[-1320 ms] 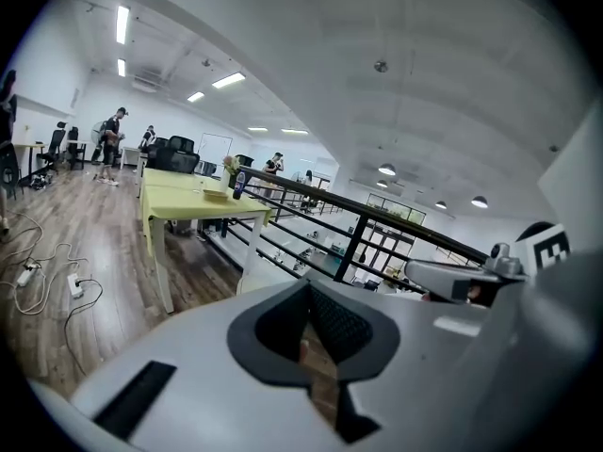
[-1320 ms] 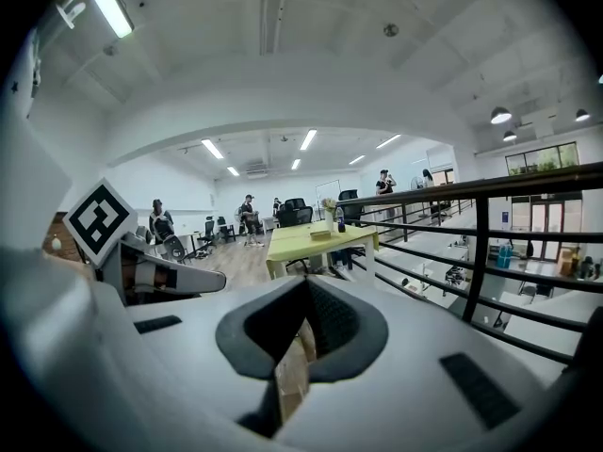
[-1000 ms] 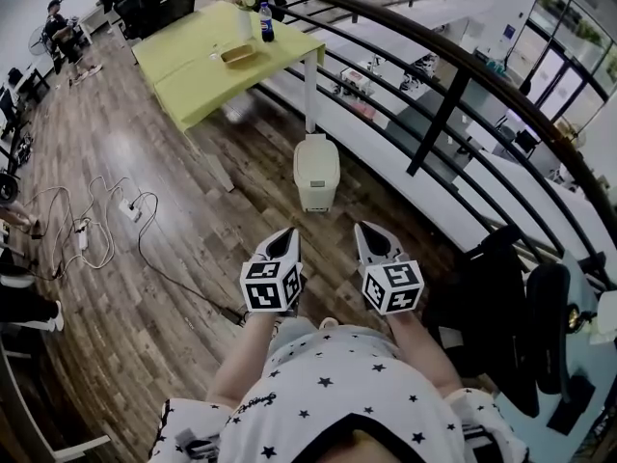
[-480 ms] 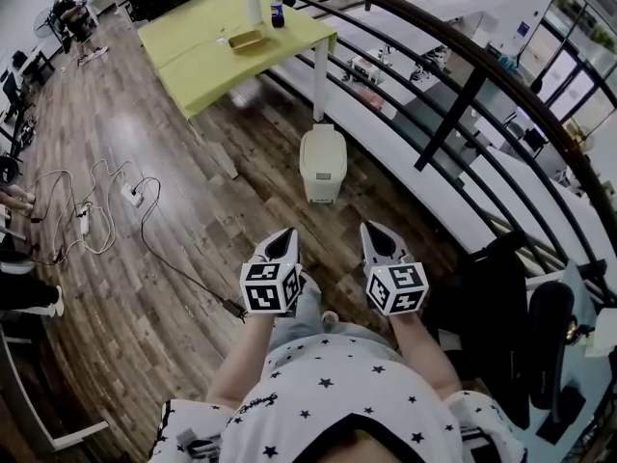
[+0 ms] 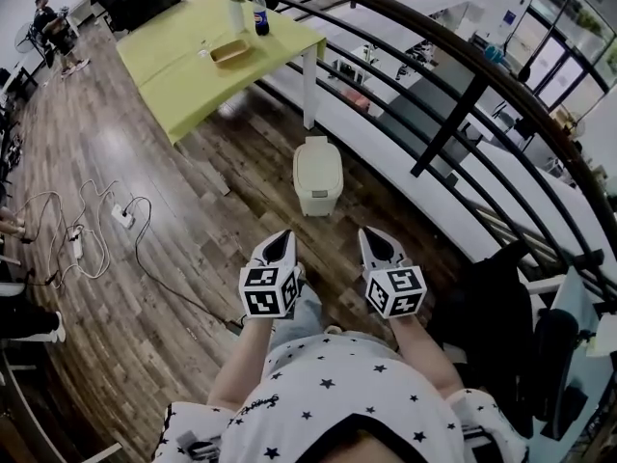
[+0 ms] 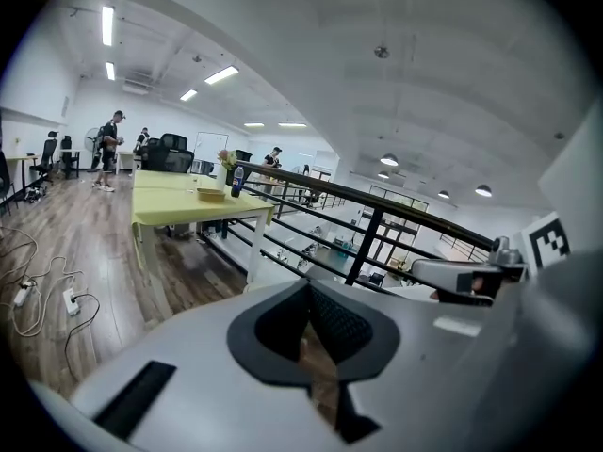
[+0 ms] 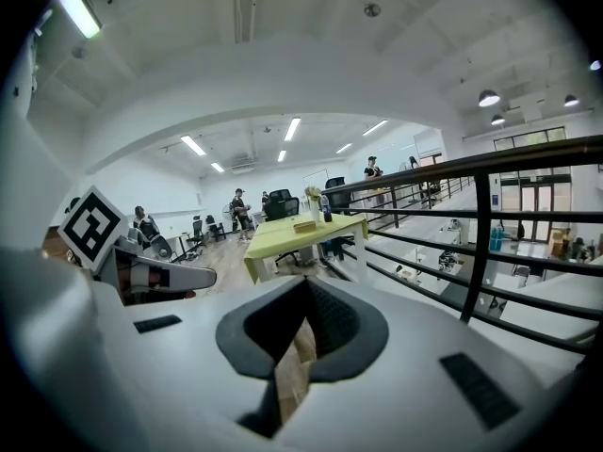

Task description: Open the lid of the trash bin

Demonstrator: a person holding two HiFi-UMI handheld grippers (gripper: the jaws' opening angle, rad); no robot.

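A cream trash bin (image 5: pixel 316 176) stands on the wooden floor beside the leg of the yellow-green table (image 5: pixel 183 61), and its lid is down. Both grippers are held close to the person's body, well short of the bin and pointing toward it. My left gripper (image 5: pixel 281 235) has its jaws together and holds nothing. My right gripper (image 5: pixel 371 233) is likewise shut and empty. In the left gripper view the jaws of the left gripper (image 6: pixel 306 286) hide the bin. In the right gripper view the right gripper (image 7: pixel 303 286) covers it too.
A black railing (image 5: pixel 443 114) runs along the right, just behind the bin. The table carries a bottle (image 5: pixel 258 13) and a small tray (image 5: pixel 231 52). Cables and power strips (image 5: pixel 120 216) lie on the floor at the left. Dark chairs (image 5: pixel 501 326) stand at the right.
The head view has swayed slightly, so the bin and table shift a little in frame. Both grippers stay side by side, shut, and the bin's lid stays down.
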